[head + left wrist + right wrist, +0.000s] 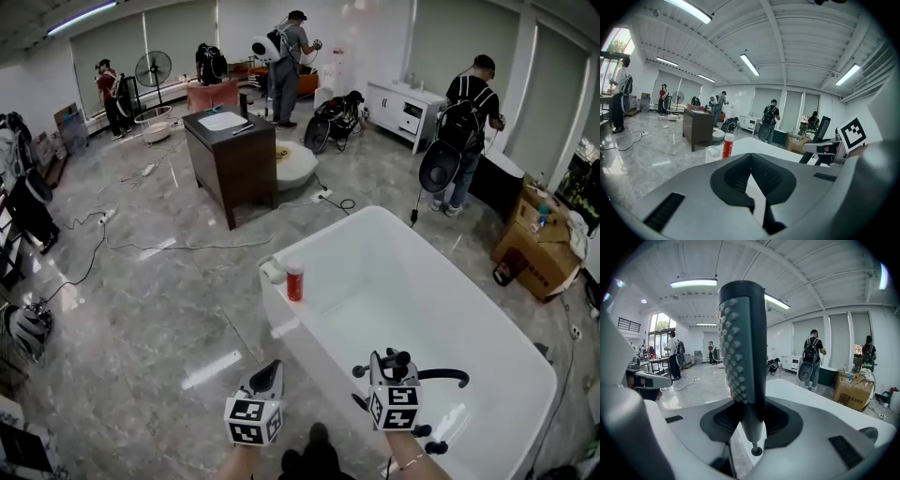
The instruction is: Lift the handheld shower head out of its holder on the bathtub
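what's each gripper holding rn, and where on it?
Right gripper is shut on the shower head, clamped low, where the nozzle face narrows into the stem. Left gripper is shut, holding nothing.

Red bottle [294,281] on white bathtub [289,343] rim

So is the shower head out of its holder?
Out, it seems: shower head upright in the right gripper, its lower tip hanging free over the bathtub.

The bathtub [394,281] is plain white. The shower head [743,343] is grey, patterned with rows of raised studs. Bottle [295,282]: red, white cap. Floor [159,309]: grey veined marble. Table [230,159]: dark brown.
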Demonstrator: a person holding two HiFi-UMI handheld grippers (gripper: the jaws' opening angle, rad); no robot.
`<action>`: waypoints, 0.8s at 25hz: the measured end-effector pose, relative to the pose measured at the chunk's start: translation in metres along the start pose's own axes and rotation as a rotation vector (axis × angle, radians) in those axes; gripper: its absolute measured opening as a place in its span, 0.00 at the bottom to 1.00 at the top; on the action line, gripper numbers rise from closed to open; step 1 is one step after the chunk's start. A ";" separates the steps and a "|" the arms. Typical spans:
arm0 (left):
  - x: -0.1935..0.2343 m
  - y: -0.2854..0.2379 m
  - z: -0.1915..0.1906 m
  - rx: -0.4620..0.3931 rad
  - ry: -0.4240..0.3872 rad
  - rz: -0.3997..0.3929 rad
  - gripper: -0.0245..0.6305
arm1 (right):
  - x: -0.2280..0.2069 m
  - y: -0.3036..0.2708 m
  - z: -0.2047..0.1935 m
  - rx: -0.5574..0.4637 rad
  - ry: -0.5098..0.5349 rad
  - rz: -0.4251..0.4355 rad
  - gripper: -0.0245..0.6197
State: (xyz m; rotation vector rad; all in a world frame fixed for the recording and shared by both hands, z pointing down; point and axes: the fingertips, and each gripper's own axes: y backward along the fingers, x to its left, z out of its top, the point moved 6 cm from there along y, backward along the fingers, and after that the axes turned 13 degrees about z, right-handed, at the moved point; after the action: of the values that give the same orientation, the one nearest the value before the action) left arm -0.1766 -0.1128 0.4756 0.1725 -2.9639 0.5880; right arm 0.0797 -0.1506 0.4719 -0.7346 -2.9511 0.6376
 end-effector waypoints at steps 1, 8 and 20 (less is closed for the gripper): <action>0.000 0.002 0.000 -0.001 0.000 0.001 0.06 | 0.001 0.003 0.002 -0.006 0.001 0.001 0.23; 0.000 0.016 -0.001 -0.004 -0.001 -0.005 0.06 | 0.010 0.019 0.016 -0.031 0.005 0.012 0.23; -0.003 0.027 0.003 -0.013 -0.007 -0.006 0.06 | 0.019 0.036 0.034 -0.059 0.019 0.032 0.23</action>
State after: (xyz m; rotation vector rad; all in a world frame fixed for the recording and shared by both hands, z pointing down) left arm -0.1776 -0.0884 0.4626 0.1829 -2.9724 0.5678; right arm 0.0744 -0.1255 0.4252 -0.7895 -2.9577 0.5442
